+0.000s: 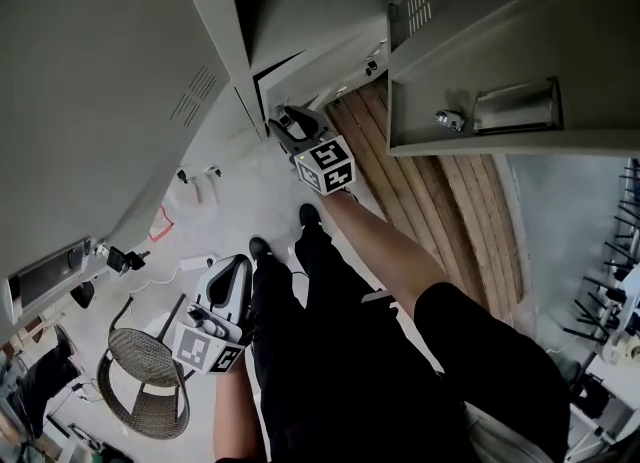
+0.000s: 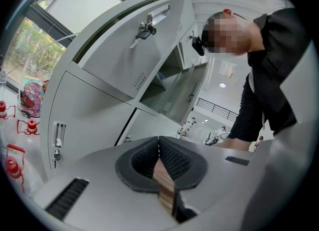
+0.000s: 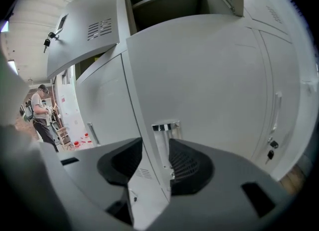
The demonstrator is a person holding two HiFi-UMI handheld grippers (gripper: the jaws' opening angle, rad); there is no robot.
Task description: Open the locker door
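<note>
Lockers point(image 1: 100, 81) in grey steel fill the upper half of the head view, with one upper door point(image 1: 500, 71) swung out at upper right. Only that view shows both of my tools at once, plus the wood-plank floor strip point(image 1: 450, 211) at centre right and the wicker chair point(image 1: 145, 376) at lower left.

The locker door point(image 3: 209, 85) for the task is plain only in the right gripper view, where it fills the centre and right of the frame. My right gripper point(image 3: 157, 160) has its jaws wide apart. The door's free edge and chrome handle point(image 3: 164, 126) stand between them. The pad at picture right sits close beside the handle, and the other pad is clear of the door. In the head view the right gripper point(image 1: 287, 121) is at top centre, by a dark gap.

My left gripper point(image 2: 159, 147) is closed, tips together, holding nothing. In the head view the left gripper point(image 1: 232, 276) sits at lower left. Only its own view shows the key point(image 2: 142, 34) hanging in an upper door's lock.
</note>
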